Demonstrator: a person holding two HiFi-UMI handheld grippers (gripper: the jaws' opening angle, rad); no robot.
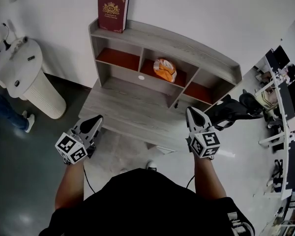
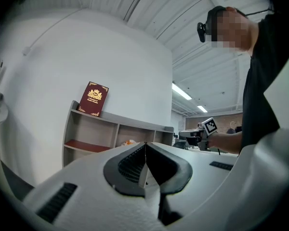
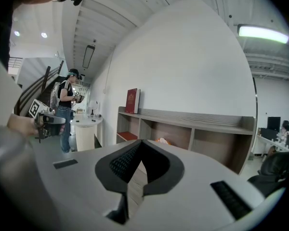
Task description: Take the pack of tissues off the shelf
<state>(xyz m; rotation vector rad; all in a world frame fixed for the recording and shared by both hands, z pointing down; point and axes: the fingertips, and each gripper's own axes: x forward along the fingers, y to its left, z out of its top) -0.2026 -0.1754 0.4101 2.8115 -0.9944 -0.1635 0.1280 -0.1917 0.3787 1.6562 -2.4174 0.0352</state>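
Pack of tissues point(image 1: 164, 70), one, lies in the shelf point(image 1: 162, 37); left gripper point(image 1: 95, 121) and right gripper point(image 1: 192, 113) have jaws closed, empty.

We wear a black short-sleeved top point(image 1: 142, 200). Each hand carries a light grey moulded-plastic gripper: the left gripper point(image 1: 92, 123) and the right gripper point(image 1: 194, 114). Each body tapers to two jaws lined with black ribbed pads point(image 3: 123, 162) and bears dark rectangular slots point(image 3: 231, 199). A white cube with black square markers point(image 1: 205, 144) caps each rear end. A thin black cable point(image 1: 86, 180) trails beneath.
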